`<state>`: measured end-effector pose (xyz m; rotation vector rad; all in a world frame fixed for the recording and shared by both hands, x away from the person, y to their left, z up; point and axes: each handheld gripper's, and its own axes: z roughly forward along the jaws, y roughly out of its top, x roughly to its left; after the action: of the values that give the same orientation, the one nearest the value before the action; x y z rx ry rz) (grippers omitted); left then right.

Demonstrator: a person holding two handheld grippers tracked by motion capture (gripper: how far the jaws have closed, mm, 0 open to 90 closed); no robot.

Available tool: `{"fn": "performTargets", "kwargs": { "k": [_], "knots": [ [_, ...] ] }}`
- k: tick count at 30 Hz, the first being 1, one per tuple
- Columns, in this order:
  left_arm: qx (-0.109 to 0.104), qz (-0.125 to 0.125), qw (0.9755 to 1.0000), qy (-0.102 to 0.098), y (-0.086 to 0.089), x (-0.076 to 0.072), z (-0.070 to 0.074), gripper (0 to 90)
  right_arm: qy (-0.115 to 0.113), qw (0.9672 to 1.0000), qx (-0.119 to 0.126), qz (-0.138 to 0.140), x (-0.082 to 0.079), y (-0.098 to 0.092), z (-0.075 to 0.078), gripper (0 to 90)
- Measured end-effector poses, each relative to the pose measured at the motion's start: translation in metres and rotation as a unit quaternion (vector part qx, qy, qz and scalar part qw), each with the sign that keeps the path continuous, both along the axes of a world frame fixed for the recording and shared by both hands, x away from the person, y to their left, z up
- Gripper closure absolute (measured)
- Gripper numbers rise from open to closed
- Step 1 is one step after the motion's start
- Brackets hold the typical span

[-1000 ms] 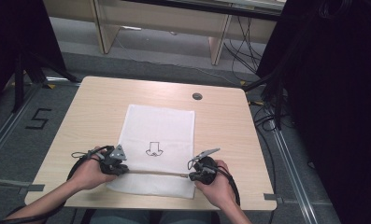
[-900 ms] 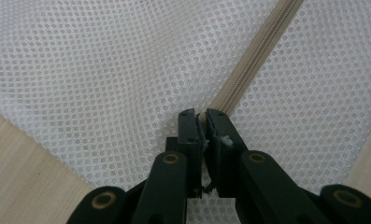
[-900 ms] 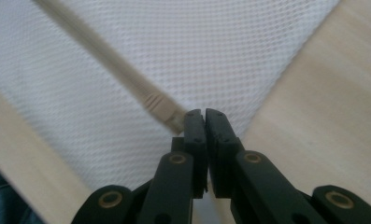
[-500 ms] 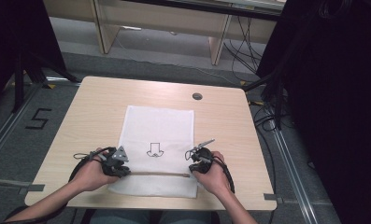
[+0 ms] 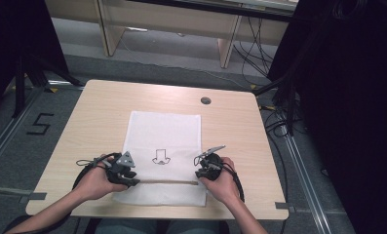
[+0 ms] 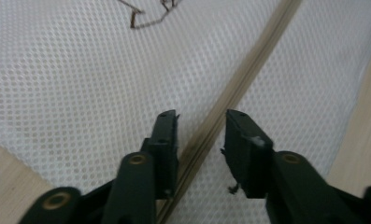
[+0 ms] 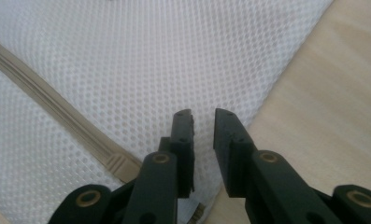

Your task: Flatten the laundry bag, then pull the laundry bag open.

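A white mesh cloth (image 5: 164,131) lies flat on the wooden table (image 5: 103,107), with a small black drawing (image 5: 159,157) on it and a tan strip (image 5: 164,182) across its near part. My left gripper (image 5: 132,181) rests at the strip's left end. Its jaws have just been opening, and they stand apart (image 6: 201,119) with the strip (image 6: 248,79) running between them, untouched. My right gripper (image 5: 199,174) sits at the cloth's right edge. Its jaws have also just been opening; a narrow gap (image 7: 203,116) shows over the mesh (image 7: 174,56), pinching nothing.
A dark round hole (image 5: 205,100) is set in the table's far right part. Bare wood borders the cloth on both sides. Beyond the table stand a light wooden desk frame (image 5: 230,46) and floor cables (image 5: 279,122); a taped "5" (image 5: 40,124) marks the floor at left.
The right gripper has shifted a little inward toward the cloth's right edge. Both grippers' jaws have parted, and the cloth lies released on the table.
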<state>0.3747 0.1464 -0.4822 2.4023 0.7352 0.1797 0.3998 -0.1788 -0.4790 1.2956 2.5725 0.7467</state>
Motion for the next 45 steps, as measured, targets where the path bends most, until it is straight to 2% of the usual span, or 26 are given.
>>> {"fn": "performTargets", "kwargs": {
  "k": [1, 2, 6, 7, 8, 9, 12, 14, 15, 18, 19, 20, 21, 24, 25, 28, 29, 30, 32, 34, 35, 37, 38, 39, 42, 45],
  "knots": [
    [-0.001, -0.006, 1.0000, -0.007, 0.001, 0.002, 0.002, 59.3, 0.002, 0.9999, 0.003, -0.016, -0.002, -0.001, 0.005, 76.5],
    [-0.033, 0.022, 0.9992, -0.007, -0.002, 0.000, 0.000, 57.5, -0.016, 0.9998, 0.008, -0.005, -0.002, -0.003, 0.007, 75.2],
    [-0.054, 0.018, 0.9983, -0.016, -0.001, 0.003, 0.000, 51.3, -0.032, 0.9991, 0.027, -0.009, -0.007, -0.013, 0.013, 70.4],
    [-0.064, 0.031, 0.9974, -0.011, -0.001, 0.003, -0.001, 51.2, -0.033, 0.9988, 0.035, -0.013, -0.010, -0.015, 0.012, 69.3],
    [-0.062, 0.029, 0.9975, -0.019, -0.001, 0.004, 0.000, 51.1, -0.037, 0.9986, 0.036, -0.004, -0.011, -0.019, 0.011, 68.8],
    [-0.063, 0.024, 0.9973, -0.028, 0.000, 0.005, 0.001, 49.8, -0.032, 0.9982, 0.047, -0.017, -0.014, -0.023, 0.012, 68.0],
    [-0.075, 0.035, 0.9962, -0.026, -0.001, 0.004, 0.000, 49.5, -0.034, 0.9978, 0.052, -0.021, -0.016, -0.027, 0.014, 66.2],
    [-0.077, 0.036, 0.9958, -0.032, -0.001, 0.005, 0.000, 49.1, -0.056, 0.9965, 0.057, -0.022, -0.015, -0.030, 0.013, 63.4],
    [-0.078, 0.029, 0.9959, -0.036, 0.000, 0.006, 0.000, 49.0, -0.038, 0.9965, 0.060, -0.044, -0.016, -0.033, 0.017, 59.7],
    [-0.084, 0.034, 0.9953, -0.033, 0.001, 0.007, -0.001, 49.1, -0.050, 0.9942, 0.071, -0.063, -0.016, -0.034, 0.015, 56.9],
    [-0.098, 0.043, 0.9940, -0.021, 0.001, 0.006, -0.001, 49.1, -0.050, 0.9941, 0.069, -0.067, -0.016, -0.036, 0.015, 56.9],
    [-0.111, 0.049, 0.9923, -0.025, 0.001, 0.007, -0.002, 47.9, -0.042, 0.9951, 0.059, -0.067, -0.016, -0.038, 0.018, 56.8],
    [-0.110, 0.051, 0.9924, -0.024, 0.001, 0.007, -0.002, 46.1, -0.057, 0.9940, 0.066, -0.067, -0.016, -0.038, 0.017, 56.7],
    [-0.112, 0.050, 0.9918, -0.037, 0.001, 0.007, -0.002, 45.9, -0.049, 0.9948, 0.061, -0.065, -0.018, -0.037, 0.020, 60.2],
    [-0.124, 0.061, 0.9899, -0.032, -0.001, 0.006, -0.003, 45.6, -0.053, 0.9953, 0.058, -0.057, -0.018, -0.037, 0.021, 61.5],
    [-0.122, 0.054, 0.9904, -0.034, 0.001, 0.004, -0.003, 46.0, -0.059, 0.9955, 0.055, -0.049, -0.021, -0.032, 0.022, 67.9],
    [-0.115, 0.047, 0.9916, -0.036, 0.003, 0.003, -0.003, 46.0, -0.051, 0.9972, 0.039, -0.039, -0.022, -0.032, 0.025, 70.4],
    [-0.114, 0.044, 0.9918, -0.038, 0.003, 0.003, -0.003, 46.0, -0.056, 0.9967, 0.048, -0.034, -0.022, -0.030, 0.023, 73.3],
    [-0.115, 0.050, 0.9914, -0.038, 0.003, 0.003, -0.003, 46.2, -0.042, 0.9984, 0.032, -0.019, -0.024, -0.028, 0.024, 79.2],
    [-0.121, 0.049, 0.9908, -0.037, 0.002, 0.003, -0.002, 46.7, -0.013, 0.9997, 0.018, -0.007, -0.028, -0.026, 0.025, 87.2],
    [-0.129, 0.054, 0.9896, -0.035, -0.001, 0.004, -0.002, 46.7, -0.013, 0.9997, 0.018, -0.007, -0.028, -0.026, 0.025, 87.2],
    [-0.120, 0.040, 0.9909, -0.045, -0.001, 0.005, -0.002, 47.1, -0.010, 0.9999, 0.007, 0.004, -0.028, -0.026, 0.025, 89.8],
    [-0.131, 0.048, 0.9895, -0.037, -0.003, 0.004, -0.003, 47.3, 0.005, 1.0000, 0.008, -0.002, -0.029, -0.026, 0.025, 90.0],
    [-0.127, 0.038, 0.9907, -0.034, -0.002, 0.003, -0.004, 47.5, 0.010, 0.9999, 0.007, -0.006, -0.030, -0.026, 0.024, 90.0],
    [-0.133, 0.031, 0.9900, -0.037, -0.001, 0.001, -0.004, 47.6, 0.040, 0.9990, 0.002, -0.022, -0.031, -0.025, 0.023, 90.0],
    [-0.140, 0.036, 0.9889, -0.035, 0.001, 0.001, -0.004, 47.7, 0.036, 0.9992, 0.002, -0.020, -0.031, -0.024, 0.023, 90.0]
  ]
}}
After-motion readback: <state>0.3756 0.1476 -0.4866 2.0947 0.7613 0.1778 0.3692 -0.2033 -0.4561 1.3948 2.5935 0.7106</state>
